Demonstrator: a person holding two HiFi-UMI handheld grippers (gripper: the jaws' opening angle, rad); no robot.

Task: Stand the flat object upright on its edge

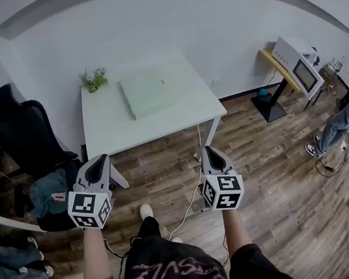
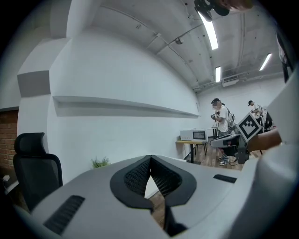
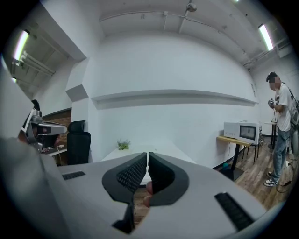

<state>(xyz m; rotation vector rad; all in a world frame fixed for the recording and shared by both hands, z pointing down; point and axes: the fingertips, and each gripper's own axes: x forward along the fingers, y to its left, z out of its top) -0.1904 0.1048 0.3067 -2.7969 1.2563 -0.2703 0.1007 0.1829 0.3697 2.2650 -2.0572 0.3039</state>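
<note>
A pale green flat box (image 1: pixel 145 93) lies flat on the white table (image 1: pixel 109 128), well ahead of me. My left gripper (image 1: pixel 100 159) and right gripper (image 1: pixel 208 149) hang over the wooden floor in front of the table, both shut with nothing between the jaws. In the left gripper view the left gripper (image 2: pixel 150 158) points at the white wall, tips meeting. In the right gripper view the right gripper (image 3: pixel 147 156) aims toward the table (image 3: pixel 117 154), its jaws pressed together. The box is not distinct in either gripper view.
A small potted plant (image 1: pixel 94 80) stands at the table's far left corner. A black office chair (image 1: pixel 17 134) is left of the table. A side stand with a microwave (image 1: pixel 297 62) is at the right; a person (image 1: pixel 344 121) stands near it. Cables trail across the floor (image 1: pixel 192 200).
</note>
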